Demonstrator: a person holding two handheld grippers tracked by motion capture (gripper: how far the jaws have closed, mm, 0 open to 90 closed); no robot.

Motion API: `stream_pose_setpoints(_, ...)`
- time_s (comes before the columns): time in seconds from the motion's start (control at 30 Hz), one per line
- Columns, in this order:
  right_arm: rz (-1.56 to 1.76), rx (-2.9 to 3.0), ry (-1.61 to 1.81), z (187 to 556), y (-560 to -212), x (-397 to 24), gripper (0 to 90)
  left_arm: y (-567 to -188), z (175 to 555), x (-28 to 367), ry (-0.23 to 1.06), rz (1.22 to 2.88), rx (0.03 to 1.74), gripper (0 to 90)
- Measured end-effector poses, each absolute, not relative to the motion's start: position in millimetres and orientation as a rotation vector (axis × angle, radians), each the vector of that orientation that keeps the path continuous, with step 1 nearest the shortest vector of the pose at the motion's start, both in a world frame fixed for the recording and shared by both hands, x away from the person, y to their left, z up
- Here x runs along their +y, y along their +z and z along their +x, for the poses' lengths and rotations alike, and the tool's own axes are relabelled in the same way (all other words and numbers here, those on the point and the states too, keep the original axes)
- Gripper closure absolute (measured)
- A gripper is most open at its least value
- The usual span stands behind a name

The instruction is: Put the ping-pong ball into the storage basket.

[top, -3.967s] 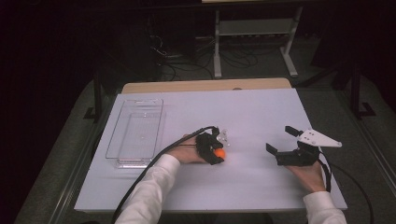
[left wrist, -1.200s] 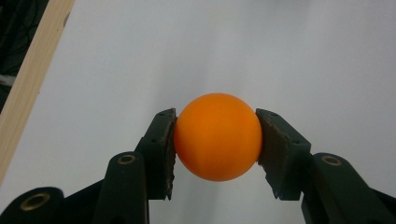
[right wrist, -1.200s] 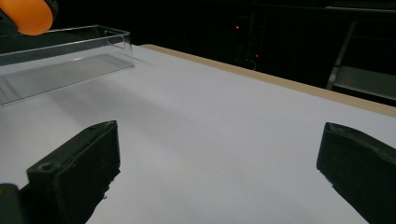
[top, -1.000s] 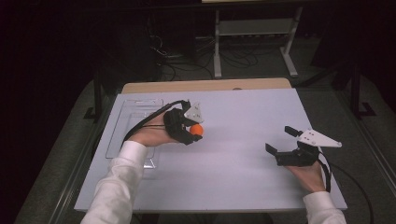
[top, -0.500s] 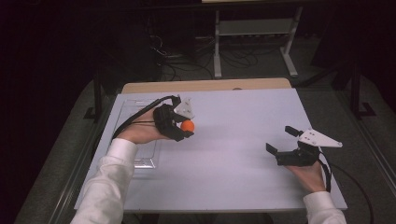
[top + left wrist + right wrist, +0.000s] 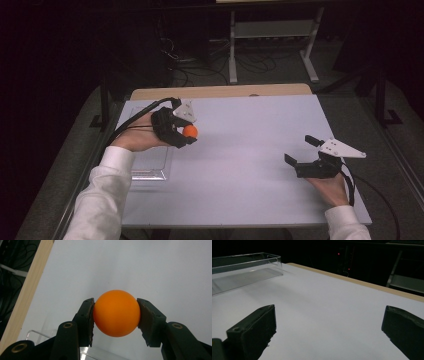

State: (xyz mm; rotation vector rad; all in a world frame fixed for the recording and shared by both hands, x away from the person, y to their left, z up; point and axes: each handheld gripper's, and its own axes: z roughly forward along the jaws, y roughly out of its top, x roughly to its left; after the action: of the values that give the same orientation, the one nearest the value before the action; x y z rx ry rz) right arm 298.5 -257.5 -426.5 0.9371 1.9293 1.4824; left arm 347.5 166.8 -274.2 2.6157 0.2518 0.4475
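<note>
An orange ball (image 6: 190,131) is clamped between the two black jaws of my left gripper (image 6: 186,134), which hangs above the table's left side by the right rim of a clear plastic tray (image 6: 150,169). In the left gripper view the ball (image 6: 116,313) sits squarely between both pads (image 6: 88,317), with a tray corner (image 6: 35,334) below. My right gripper (image 6: 300,150) rests at the table's right, jaws wide apart and nothing between them. Its own view looks across the white surface from the right gripper (image 6: 329,317) toward the tray (image 6: 244,267).
The white tabletop (image 6: 250,160) has a wooden strip (image 6: 220,91) along its far edge. Beyond it stand a metal rack (image 6: 272,30) and cables on a dark floor. Black cables trail from both grippers.
My left hand has carried the ball to the left and toward the far side, rising a little, from the table's middle to the tray's edge. The right gripper has stayed where it was.
</note>
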Motion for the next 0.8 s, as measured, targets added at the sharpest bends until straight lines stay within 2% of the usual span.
stream_pose_setpoints(0.8, 0.938, 1.939, 1.470, 297.9, -427.8, -257.3, 0.0, -275.7, 348.9, 199.8, 0.442, 2.647, 0.327, 50.8)
